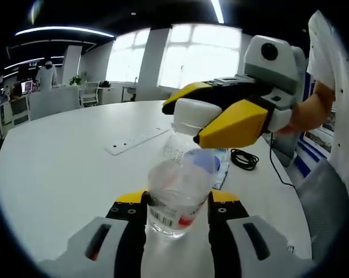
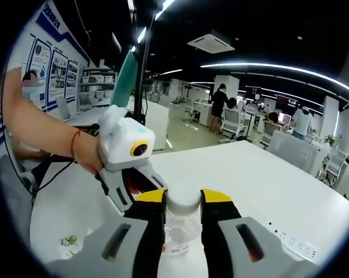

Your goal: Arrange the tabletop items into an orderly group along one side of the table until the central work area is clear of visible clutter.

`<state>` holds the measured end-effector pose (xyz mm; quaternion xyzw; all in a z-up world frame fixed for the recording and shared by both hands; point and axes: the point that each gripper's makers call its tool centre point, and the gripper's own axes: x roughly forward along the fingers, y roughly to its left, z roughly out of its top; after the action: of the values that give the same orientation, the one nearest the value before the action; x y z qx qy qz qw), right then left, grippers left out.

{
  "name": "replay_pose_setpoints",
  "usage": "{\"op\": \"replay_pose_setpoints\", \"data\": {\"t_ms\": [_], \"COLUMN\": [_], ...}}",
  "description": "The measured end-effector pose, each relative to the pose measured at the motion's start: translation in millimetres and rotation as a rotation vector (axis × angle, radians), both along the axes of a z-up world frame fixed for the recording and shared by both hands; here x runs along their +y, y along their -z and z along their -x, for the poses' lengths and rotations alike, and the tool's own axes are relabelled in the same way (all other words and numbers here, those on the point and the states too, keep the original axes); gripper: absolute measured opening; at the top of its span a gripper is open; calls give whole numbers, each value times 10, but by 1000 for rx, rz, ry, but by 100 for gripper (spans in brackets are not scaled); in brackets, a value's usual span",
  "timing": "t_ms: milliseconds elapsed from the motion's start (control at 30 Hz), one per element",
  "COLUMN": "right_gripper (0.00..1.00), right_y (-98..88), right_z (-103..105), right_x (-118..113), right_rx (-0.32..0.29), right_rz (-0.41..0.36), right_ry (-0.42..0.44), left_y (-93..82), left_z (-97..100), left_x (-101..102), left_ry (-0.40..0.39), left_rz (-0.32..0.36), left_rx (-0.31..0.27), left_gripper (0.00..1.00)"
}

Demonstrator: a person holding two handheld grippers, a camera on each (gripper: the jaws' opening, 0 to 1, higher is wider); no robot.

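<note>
A clear plastic bottle (image 1: 183, 174) with a white cap (image 1: 187, 111) and a barcode label is held just above the white table (image 1: 64, 168). My left gripper (image 1: 177, 204) is shut on the bottle's lower body. My right gripper (image 1: 193, 117) comes in from the right, its yellow jaws shut on the cap. In the right gripper view, the right gripper (image 2: 183, 200) clamps the cap (image 2: 183, 197), with the clear bottle (image 2: 177, 237) below. The left gripper (image 2: 135, 186) grips it from the far side, held by a hand.
A white power strip (image 1: 136, 141) lies mid-table, and it appears again as the power strip (image 2: 293, 241) at the lower right. A coiled black cable (image 1: 243, 158) sits near the table's right edge. A small green scrap (image 2: 67, 240) lies on the table. Office desks and people stand behind.
</note>
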<state>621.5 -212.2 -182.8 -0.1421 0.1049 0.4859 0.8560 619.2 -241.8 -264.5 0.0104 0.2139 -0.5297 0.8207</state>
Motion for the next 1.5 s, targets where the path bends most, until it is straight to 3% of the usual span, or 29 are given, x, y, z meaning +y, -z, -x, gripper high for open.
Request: {"op": "replay_pose_setpoints", "data": {"t_ms": [433, 800, 1167, 1300, 1500], "right_gripper": [24, 35, 38, 44, 41], "right_y": [13, -52, -112, -133, -179], "right_z": [-21, -7, -61, -93, -49], "right_x": [2, 22, -148, -238, -259], "right_rx": [9, 13, 47, 90, 97], "right_rz": [-2, -24, -50, -85, -108], "right_ry": [3, -5, 36, 63, 49], "left_y": [3, -36, -85, -108, -140], "left_z": [-15, -14, 32, 55, 95], "left_x": [31, 66, 103, 114, 156], "left_ry": [-17, -29, -39, -45, -56], "left_rz": [-8, -3, -7, -9, -10], "left_rx": [3, 3, 6, 8, 10], "left_gripper": [45, 48, 54, 57, 58]}}
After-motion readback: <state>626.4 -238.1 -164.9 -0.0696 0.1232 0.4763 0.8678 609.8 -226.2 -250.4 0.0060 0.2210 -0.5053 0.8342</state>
